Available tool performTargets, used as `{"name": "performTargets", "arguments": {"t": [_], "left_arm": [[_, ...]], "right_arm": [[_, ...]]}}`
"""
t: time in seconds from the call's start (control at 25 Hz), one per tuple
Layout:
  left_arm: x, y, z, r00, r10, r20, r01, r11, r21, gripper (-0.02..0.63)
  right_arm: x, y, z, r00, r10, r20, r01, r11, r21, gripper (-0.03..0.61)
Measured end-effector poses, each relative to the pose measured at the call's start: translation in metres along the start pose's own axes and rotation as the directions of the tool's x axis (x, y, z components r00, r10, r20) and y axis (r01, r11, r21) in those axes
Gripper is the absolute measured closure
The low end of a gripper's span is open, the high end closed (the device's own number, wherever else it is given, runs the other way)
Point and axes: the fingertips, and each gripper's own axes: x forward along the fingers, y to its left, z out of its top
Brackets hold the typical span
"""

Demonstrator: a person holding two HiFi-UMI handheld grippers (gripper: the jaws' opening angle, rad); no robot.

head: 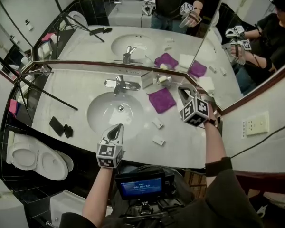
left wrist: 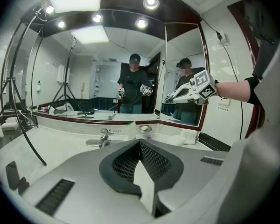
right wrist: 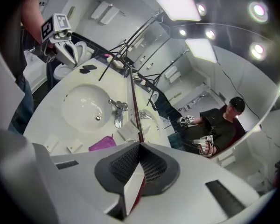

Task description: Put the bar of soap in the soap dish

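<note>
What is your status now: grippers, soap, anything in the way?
Left gripper shut, empty. Right gripper shut, empty. Soap appears to lie in the dish. Nothing in the way.

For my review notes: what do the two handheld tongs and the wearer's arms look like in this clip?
The left tongs and right tongs match: grey plastic shells, black mesh-textured pads tapering to a point, each carrying a white cube printed with black square markers. The right arm wears a black wrist strap and a dark short sleeve.
</note>
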Motion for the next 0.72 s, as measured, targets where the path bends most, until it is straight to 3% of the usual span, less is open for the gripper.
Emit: {"name": "performTargets", "arguments": {"t": [0.2,0.72], "left_arm": [[-0.004,-0.004,0.004,1.000,-0.017,0.008,0.017,0.999,0.031,0.614],[-0.015,-0.007,0.002,0.999,-0.034,0.038,0.034,0.999,0.001,0.614]], "right_arm": [[-0.033,-0.008,-0.027,0.996,-0.090,-0.017,0.092,0.988,0.123,0.558],[-0.061,-0.008,-0.051,0.992,-0.117,-0.055,0.124,0.978,0.170,0.558]]}}
